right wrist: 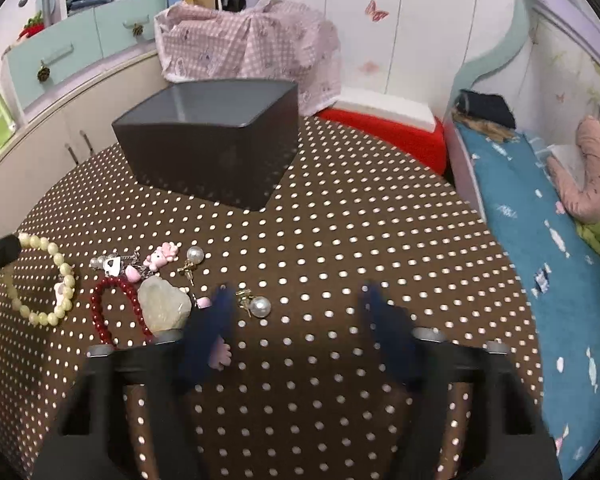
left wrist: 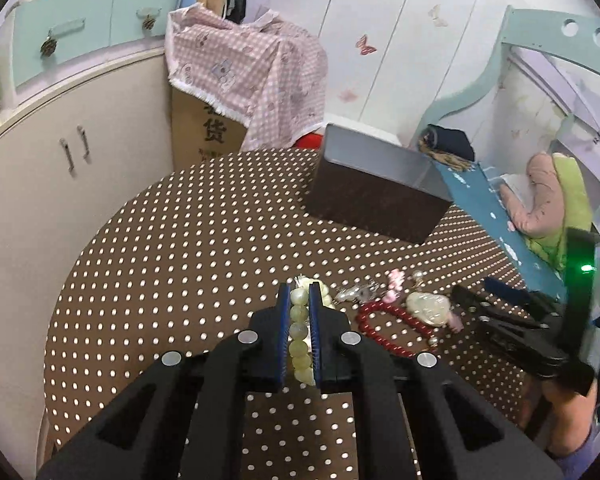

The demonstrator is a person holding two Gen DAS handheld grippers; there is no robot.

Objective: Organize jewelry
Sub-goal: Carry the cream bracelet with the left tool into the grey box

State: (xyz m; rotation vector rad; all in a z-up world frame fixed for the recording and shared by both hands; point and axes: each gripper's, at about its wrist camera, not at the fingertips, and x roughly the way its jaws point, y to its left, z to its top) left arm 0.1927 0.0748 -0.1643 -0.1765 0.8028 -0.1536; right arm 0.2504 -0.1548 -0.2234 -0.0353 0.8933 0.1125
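Observation:
My left gripper (left wrist: 300, 292) is shut on a pale green bead bracelet (left wrist: 299, 332), which also shows in the right wrist view (right wrist: 62, 280) lying on the dotted table. A red bead bracelet (left wrist: 392, 326) (right wrist: 108, 312), a pale stone pendant (left wrist: 428, 308) (right wrist: 164, 304), pink charms (right wrist: 162, 256) and pearl earrings (right wrist: 260, 306) lie in a cluster. My right gripper (right wrist: 296, 296) is open and empty above the table, just right of the cluster. It also shows in the left wrist view (left wrist: 508, 312). A dark open box (left wrist: 376, 188) (right wrist: 216, 140) stands at the back.
The round table has a brown cloth with white dots (right wrist: 340, 220). A bed with a blue cover (right wrist: 540, 240) runs along the right. A carton under pink checked cloth (left wrist: 244, 76) and a cabinet (left wrist: 60, 168) stand behind and left.

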